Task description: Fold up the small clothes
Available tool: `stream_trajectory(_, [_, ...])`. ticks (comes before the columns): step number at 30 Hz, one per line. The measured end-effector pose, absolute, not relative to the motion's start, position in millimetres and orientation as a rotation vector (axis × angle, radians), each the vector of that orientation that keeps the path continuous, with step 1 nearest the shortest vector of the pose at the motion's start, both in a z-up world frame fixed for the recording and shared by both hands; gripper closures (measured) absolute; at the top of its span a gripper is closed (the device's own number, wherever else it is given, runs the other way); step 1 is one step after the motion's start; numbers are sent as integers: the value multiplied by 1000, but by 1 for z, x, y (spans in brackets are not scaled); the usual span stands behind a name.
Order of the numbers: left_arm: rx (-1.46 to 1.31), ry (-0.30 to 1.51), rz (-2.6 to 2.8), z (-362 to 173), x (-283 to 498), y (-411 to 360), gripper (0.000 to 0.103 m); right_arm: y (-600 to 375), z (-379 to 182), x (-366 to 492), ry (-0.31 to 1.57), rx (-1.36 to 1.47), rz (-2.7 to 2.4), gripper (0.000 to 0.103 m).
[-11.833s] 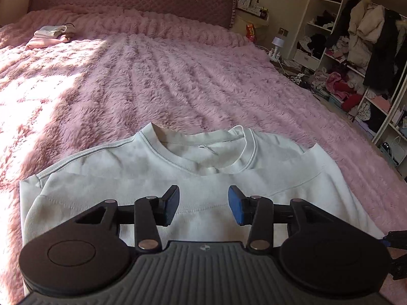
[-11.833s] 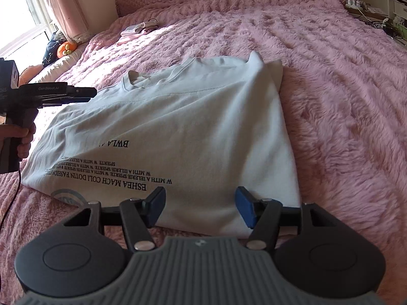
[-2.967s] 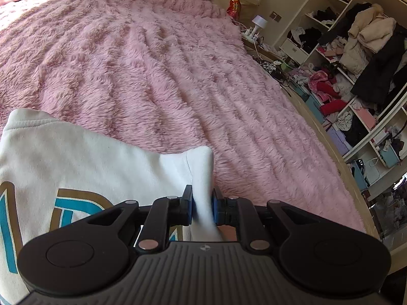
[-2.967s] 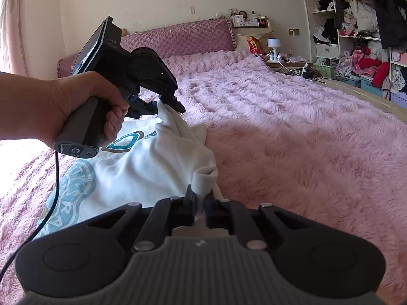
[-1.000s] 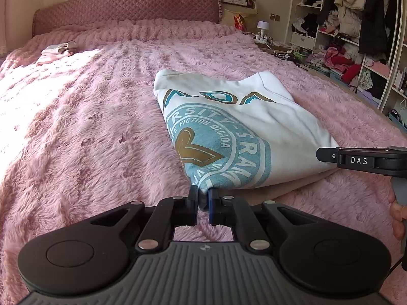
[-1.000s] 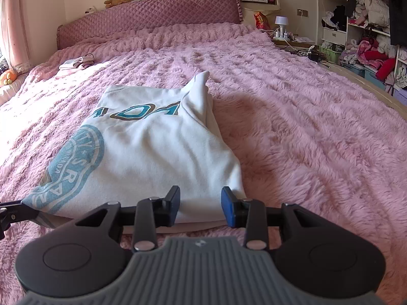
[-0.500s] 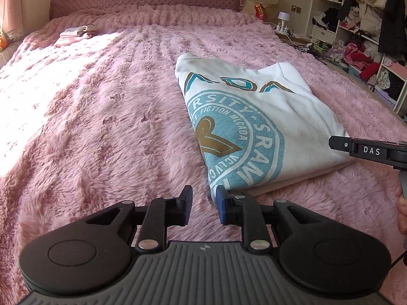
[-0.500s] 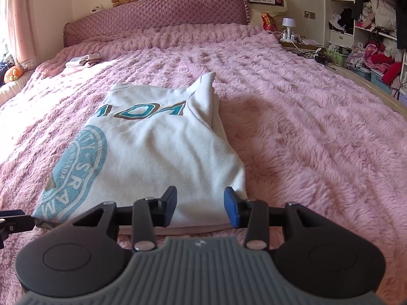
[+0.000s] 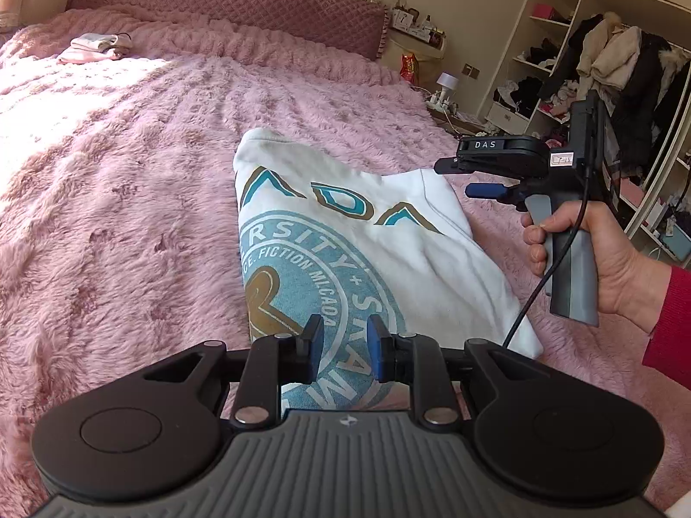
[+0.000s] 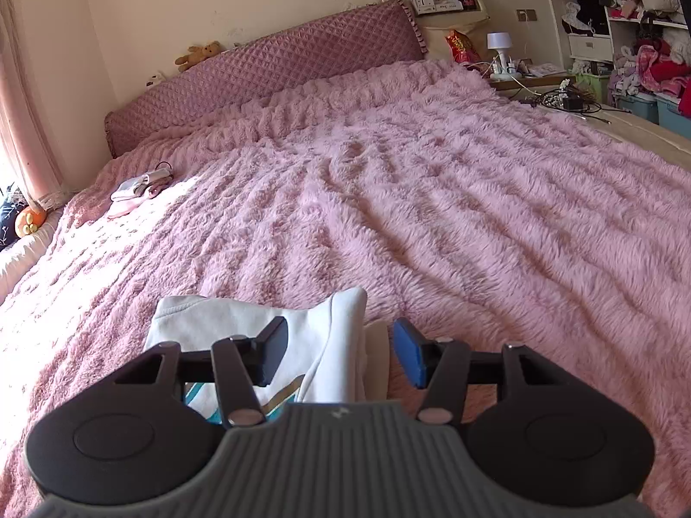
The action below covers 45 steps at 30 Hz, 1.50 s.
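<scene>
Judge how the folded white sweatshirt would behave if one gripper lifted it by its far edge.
The folded white sweatshirt would likely droop and unfold: its layers lie loose, with soft creases. It looks thick, so probably weighty. The fluffy pink blanket may drag against it.

Shaggy plush blanket (image 9: 129,181); matt cotton sweatshirt (image 9: 432,259) (smooth print).
</scene>
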<state>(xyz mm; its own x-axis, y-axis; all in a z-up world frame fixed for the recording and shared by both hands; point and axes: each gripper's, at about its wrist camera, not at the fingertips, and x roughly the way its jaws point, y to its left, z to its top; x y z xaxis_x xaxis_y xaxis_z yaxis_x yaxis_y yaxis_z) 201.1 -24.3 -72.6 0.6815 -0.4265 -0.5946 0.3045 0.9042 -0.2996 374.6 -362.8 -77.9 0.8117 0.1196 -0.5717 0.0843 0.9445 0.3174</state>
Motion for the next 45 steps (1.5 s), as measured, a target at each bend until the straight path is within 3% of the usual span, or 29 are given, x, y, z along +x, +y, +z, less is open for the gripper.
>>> stream_trajectory(2, [-184,743,-407,-82,205,-28,78,-365,-88,392,670,362,47,61])
stream_trajectory(3, [-196,761,-402,-88,206,-28,78,-363,-94,398,692,360,77,87])
stream_trajectory(6, [-216,778,-382,-97,207,-27,78,-357,-97,406,689,279,78,103])
stream_trajectory(10, [-207,754,-360,-100,202,-29,78,-364,-83,410,590,298,115,103])
stream_trajectory(15, [-191,763,-355,-103,203,-34,78,-366,-121,434,734,248,69,103])
stream_trajectory(18, [-187,773,-365,-105,205,-32,78,-379,-132,426,729,337,66,93])
stream_trajectory(19, [-183,775,-369,-106,206,-32,78,-385,-129,420,718,377,61,78])
stream_trajectory(20, [-181,776,-372,-106,206,-32,78,-390,-124,413,707,405,65,74])
stream_trajectory(22, [-180,777,-377,-107,207,-31,78,-402,-110,382,662,476,106,74])
stream_trajectory(32, [-143,780,-380,-108,207,-35,78,-403,-104,188,687,482,106,78])
stream_trajectory(35, [-138,804,-370,-105,211,-38,76,-395,-113,175,721,490,104,81])
stream_trajectory(37, [-139,813,-372,-104,212,-40,72,-390,-117,174,734,479,105,94])
stream_trajectory(39, [-126,812,-370,-103,211,-42,70,-389,-116,174,726,504,106,99])
stream_trajectory(45, [-137,797,-366,-100,203,-36,70,-396,-94,165,681,525,137,102])
